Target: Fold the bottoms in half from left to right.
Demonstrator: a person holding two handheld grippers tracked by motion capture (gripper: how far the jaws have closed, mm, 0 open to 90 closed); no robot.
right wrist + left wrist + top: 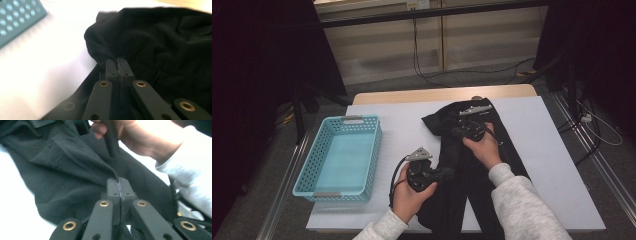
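White sheeting covers the wooden table in the high view, with grey floor and dark stands around it. A light blue perforated plastic basket sits on the table's left part, well apart from the black cloth garment, which lies lengthwise down the middle, its far end bunched. The left gripper meets the garment's left edge near the person's side, held by the left hand. The right gripper sits on the bunched far part, under the right hand in a pale grey sleeve.

Along the left gripper view, the left gripper has its jaws pressed together on a thin ridge of the garment, pulled up into a fold; the right hand and sleeve show beyond.

Along the right gripper view, the right gripper is likewise pinched tight on a gathered fold of the garment, with the basket at the upper left corner.
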